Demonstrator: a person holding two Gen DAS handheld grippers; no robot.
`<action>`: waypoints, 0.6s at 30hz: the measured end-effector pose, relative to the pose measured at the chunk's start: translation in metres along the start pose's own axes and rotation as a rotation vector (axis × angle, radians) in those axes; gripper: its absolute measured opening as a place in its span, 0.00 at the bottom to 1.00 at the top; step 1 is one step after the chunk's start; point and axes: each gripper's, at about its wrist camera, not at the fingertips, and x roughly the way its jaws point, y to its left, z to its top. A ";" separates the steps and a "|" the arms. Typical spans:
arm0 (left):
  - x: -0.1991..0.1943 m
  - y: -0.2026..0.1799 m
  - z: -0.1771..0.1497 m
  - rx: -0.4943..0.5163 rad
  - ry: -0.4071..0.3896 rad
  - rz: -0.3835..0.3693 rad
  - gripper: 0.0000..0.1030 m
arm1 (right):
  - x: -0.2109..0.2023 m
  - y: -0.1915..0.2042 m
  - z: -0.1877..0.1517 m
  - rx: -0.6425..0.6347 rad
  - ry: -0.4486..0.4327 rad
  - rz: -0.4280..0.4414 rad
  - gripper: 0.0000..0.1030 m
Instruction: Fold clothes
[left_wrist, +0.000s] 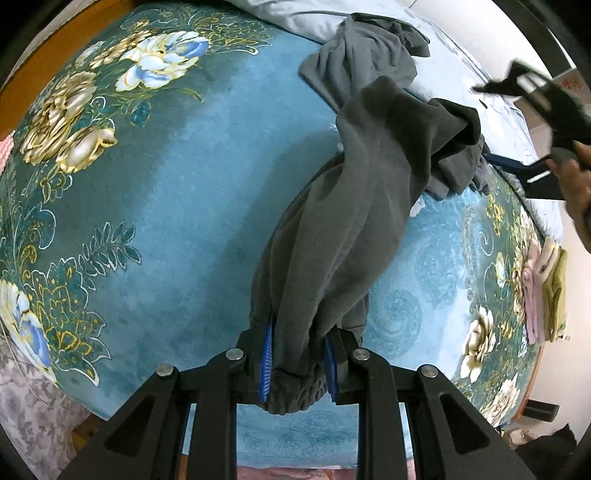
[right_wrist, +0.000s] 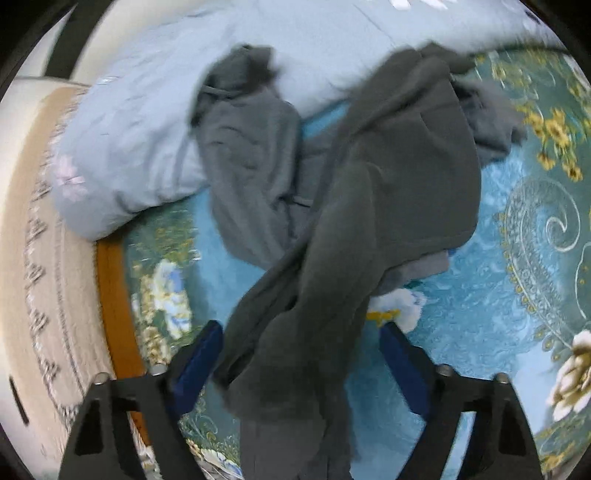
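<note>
Left gripper (left_wrist: 298, 363) was clamped narrow on the grey trousers' (left_wrist: 351, 206) cuff. Right gripper (right_wrist: 301, 363) stood wide, pads clear of the cloth between them.

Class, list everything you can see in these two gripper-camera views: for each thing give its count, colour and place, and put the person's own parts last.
Dark grey trousers: one, dark grey, stretched across the blanket, elastic cuff in the left gripper.
Lighter grey garment: one, grey, crumpled, partly on the duvet, beside the trousers.
Blanket: one, blue-green with cream and gold flowers, covering the bed.
Duvet: one, pale blue, bunched at the blanket's far edge.
Folded clothes: small stack, pink, cream and olive, at the blanket's right edge in the left wrist view.
Left gripper: one, black with blue pads, shut on the trouser cuff.
Right gripper: one, black with blue pads, open, trouser fabric lying between its fingers.
Hand: one, holding the right gripper.
</note>
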 end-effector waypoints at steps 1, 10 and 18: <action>0.000 0.000 0.001 0.001 0.001 0.003 0.23 | 0.008 -0.003 0.004 0.020 0.016 -0.010 0.72; -0.004 -0.009 0.025 0.097 -0.024 0.130 0.23 | -0.005 -0.031 0.024 0.085 0.017 0.024 0.11; -0.049 -0.082 0.094 0.442 -0.286 0.287 0.19 | -0.126 -0.062 0.042 0.040 -0.190 0.086 0.09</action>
